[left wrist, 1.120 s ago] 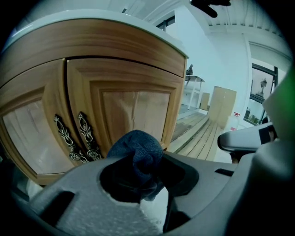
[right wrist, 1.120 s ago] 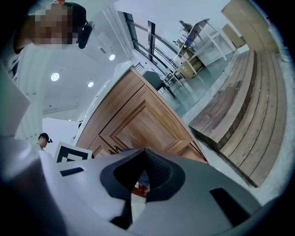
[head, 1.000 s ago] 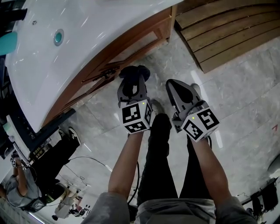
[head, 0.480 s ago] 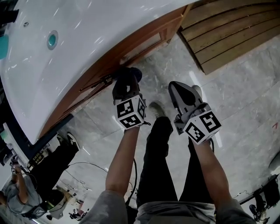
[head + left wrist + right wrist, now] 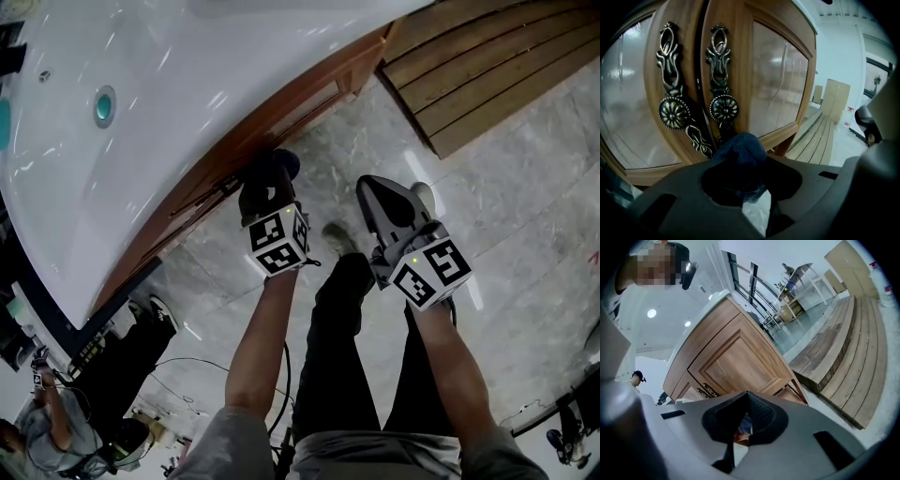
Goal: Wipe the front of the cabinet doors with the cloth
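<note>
Two wooden cabinet doors point(image 5: 740, 70) with frosted panels fill the left gripper view, each with an ornate bronze handle point(image 5: 723, 108). My left gripper point(image 5: 740, 164) is shut on a bunched dark blue cloth point(image 5: 739, 147), which sits close against the lower rail just below the right-hand handle; I cannot tell if it touches. From the head view, the left gripper point(image 5: 270, 173) and cloth point(image 5: 281, 161) are tucked under the counter edge at the cabinet point(image 5: 309, 103). My right gripper point(image 5: 375, 185) hangs apart over the floor, shut and holding nothing point(image 5: 746, 401).
A white countertop point(image 5: 187, 75) with a teal drain point(image 5: 103, 106) overhangs the cabinet. A slatted wooden platform point(image 5: 487, 66) lies to the right on the marble floor point(image 5: 525, 206). Another person point(image 5: 42, 427) and cables are at the lower left.
My left gripper has carried the cloth up and left, in against the cabinet doors. The right gripper has barely moved.
</note>
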